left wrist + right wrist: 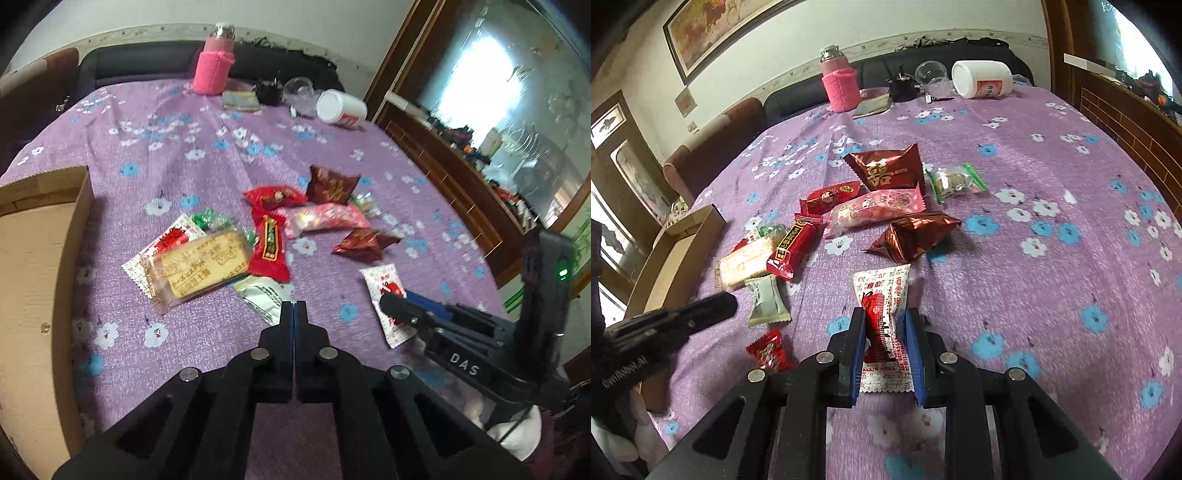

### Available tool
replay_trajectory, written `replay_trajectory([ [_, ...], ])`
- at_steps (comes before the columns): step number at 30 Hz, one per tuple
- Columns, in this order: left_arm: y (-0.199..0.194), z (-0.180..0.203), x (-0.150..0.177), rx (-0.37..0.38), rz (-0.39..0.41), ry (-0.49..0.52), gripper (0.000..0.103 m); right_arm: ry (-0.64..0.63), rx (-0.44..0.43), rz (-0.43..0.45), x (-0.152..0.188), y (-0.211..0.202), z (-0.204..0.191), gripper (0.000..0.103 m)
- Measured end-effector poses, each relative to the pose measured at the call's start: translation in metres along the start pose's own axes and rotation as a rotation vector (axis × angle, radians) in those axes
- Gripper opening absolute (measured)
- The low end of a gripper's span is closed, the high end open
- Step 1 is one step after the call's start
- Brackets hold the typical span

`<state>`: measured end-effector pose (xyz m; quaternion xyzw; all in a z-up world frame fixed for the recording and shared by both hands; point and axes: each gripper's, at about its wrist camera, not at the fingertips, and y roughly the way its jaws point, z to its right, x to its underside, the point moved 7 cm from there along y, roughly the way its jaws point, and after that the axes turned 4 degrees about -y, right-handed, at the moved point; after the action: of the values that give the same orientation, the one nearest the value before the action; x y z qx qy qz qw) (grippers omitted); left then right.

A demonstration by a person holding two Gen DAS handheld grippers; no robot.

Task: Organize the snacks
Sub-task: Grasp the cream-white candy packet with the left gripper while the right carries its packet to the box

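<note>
Two hand-held grippers over worktop's near edge: left (294, 314) clamped tight, empty; right (882, 336) pinching white-red sachet (882, 295). Other snacks (849, 214) mid-worktop; box (33, 258) at left edge.

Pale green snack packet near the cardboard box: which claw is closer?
Left. The left claw, shut and empty, has its tip just beside the pale green packet, on the cardboard box side. The right claw is farther off, shut on the white-and-red sachet.
</note>
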<state>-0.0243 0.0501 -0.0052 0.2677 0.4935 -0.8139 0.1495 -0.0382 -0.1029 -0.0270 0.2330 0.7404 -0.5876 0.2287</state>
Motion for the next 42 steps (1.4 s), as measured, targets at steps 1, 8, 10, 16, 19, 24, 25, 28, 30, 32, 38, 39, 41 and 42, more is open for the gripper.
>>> replay_trajectory([
  [1,-0.004,0.000,0.001,0.006,0.006,-0.001,0.000,0.001,0.003,0.005,0.001,-0.004,0.001,0.023],
  [8,-0.035,-0.008,0.014,0.005,0.041,-0.007,0.000,0.059,-0.021,0.043,0.006,-0.025,0.013,0.023],
  [10,-0.037,-0.013,0.018,0.002,0.038,-0.016,0.000,0.073,-0.029,0.033,0.009,-0.022,0.015,0.023],
  [16,-0.022,-0.015,0.017,0.016,0.002,-0.051,0.011,0.104,-0.062,0.016,0.015,-0.014,0.017,0.023],
  [19,-0.012,-0.013,0.004,0.018,0.027,-0.087,0.056,0.126,-0.081,0.007,0.017,-0.009,0.021,0.023],
  [24,0.020,0.002,-0.014,-0.001,0.013,-0.049,0.059,0.138,-0.102,-0.001,0.019,-0.004,0.024,0.023],
  [25,0.029,0.005,-0.014,-0.034,0.000,-0.019,0.059,0.140,-0.106,0.000,0.018,-0.004,0.024,0.023],
  [28,0.053,0.008,-0.004,-0.112,-0.053,0.033,0.033,0.143,-0.115,0.005,0.018,-0.004,0.025,0.023],
  [30,0.060,0.005,0.000,-0.137,-0.063,0.045,0.021,0.143,-0.116,0.008,0.018,-0.004,0.025,0.023],
  [32,0.057,0.002,0.000,-0.140,-0.054,0.037,0.020,0.140,-0.114,0.011,0.019,-0.004,0.025,0.023],
  [38,0.015,-0.015,-0.005,-0.066,0.011,-0.054,0.018,0.116,-0.130,0.050,0.012,-0.021,0.011,0.023],
  [39,0.004,-0.018,-0.006,-0.057,0.026,-0.067,0.018,0.114,-0.146,0.055,0.010,-0.026,0.005,0.023],
  [41,-0.029,-0.032,-0.006,-0.048,0.074,-0.097,0.019,0.091,-0.183,0.064,0.000,-0.035,-0.014,0.023],
  [42,-0.046,-0.042,-0.006,-0.050,0.094,-0.111,0.019,0.066,-0.213,0.067,-0.006,-0.039,-0.031,0.023],
])
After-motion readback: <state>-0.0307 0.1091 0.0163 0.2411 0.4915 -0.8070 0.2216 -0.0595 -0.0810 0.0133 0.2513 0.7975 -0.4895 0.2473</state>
